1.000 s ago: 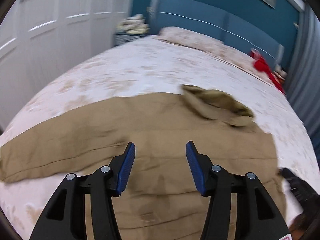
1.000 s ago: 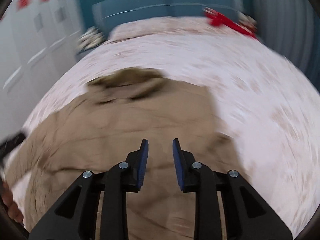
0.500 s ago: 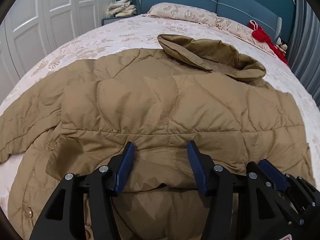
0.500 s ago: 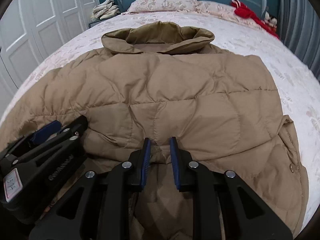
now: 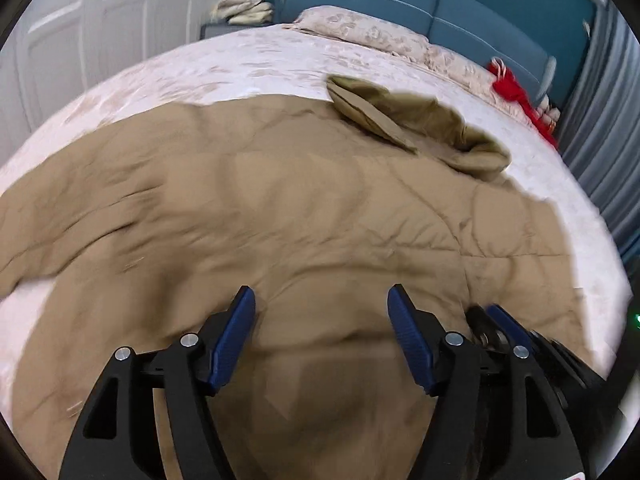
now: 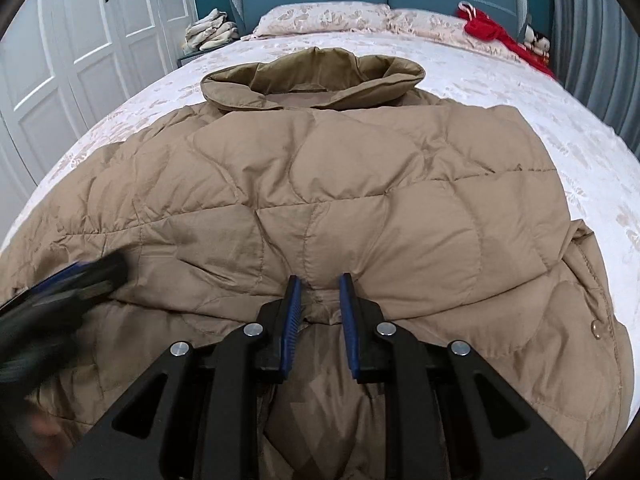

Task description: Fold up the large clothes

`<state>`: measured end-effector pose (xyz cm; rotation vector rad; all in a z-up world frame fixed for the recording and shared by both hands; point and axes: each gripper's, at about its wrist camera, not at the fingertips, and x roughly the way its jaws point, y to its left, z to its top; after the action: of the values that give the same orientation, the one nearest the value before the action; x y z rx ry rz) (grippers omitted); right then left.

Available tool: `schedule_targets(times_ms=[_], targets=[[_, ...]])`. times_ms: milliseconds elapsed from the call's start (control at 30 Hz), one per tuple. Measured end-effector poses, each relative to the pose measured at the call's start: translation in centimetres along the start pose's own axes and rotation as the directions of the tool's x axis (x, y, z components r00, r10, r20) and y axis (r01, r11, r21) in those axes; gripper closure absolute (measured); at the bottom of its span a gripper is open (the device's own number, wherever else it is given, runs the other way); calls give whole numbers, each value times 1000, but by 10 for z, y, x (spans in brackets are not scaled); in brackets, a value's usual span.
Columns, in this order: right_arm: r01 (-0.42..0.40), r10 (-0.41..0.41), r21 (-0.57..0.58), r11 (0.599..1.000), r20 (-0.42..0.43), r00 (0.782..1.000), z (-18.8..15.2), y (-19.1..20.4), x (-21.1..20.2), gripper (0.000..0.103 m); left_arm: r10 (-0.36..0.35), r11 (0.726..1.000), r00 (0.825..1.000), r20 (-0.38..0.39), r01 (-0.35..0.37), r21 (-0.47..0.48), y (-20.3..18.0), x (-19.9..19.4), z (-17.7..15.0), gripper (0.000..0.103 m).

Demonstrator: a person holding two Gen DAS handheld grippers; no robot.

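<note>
Tan quilted jacket (image 6: 320, 184) lies spread mid-frame on bed (image 6: 520, 92). Right gripper (image 6: 320, 300) pinches the folded hem, lower centre; left gripper (image 5: 320, 320) gapes, empty. Risk: slick padded fabric slipping from one-sided hold.

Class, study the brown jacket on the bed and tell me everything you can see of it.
The jacket is tan, quilted and puffy, of a smooth, slightly shiny fabric. It lies spread flat on the floral bed cover, collar toward the pillows, and a snap stud shows near its edge. The right gripper pinches a fold of its near edge; the left gripper hovers open over it.
</note>
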<state>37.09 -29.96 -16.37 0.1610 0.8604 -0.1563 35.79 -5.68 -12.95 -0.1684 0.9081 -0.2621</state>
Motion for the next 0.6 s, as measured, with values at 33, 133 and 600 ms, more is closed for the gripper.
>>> schedule_targets(times_ms=[33,133,600], targets=[[29,-29,13,999,-20,999,2,0,-8,79,-16,999,1000,3,17,-47,20,-23,-2,26],[21,-23,85,996,22,999,-10,3,-57,58,39,981,997,67,-25,-194,99,-83,-6,15],[-138,143,129,982,-29,989,-107,68,-167,42,261,583,965,6,-152,-798,382,-162,-52,15]])
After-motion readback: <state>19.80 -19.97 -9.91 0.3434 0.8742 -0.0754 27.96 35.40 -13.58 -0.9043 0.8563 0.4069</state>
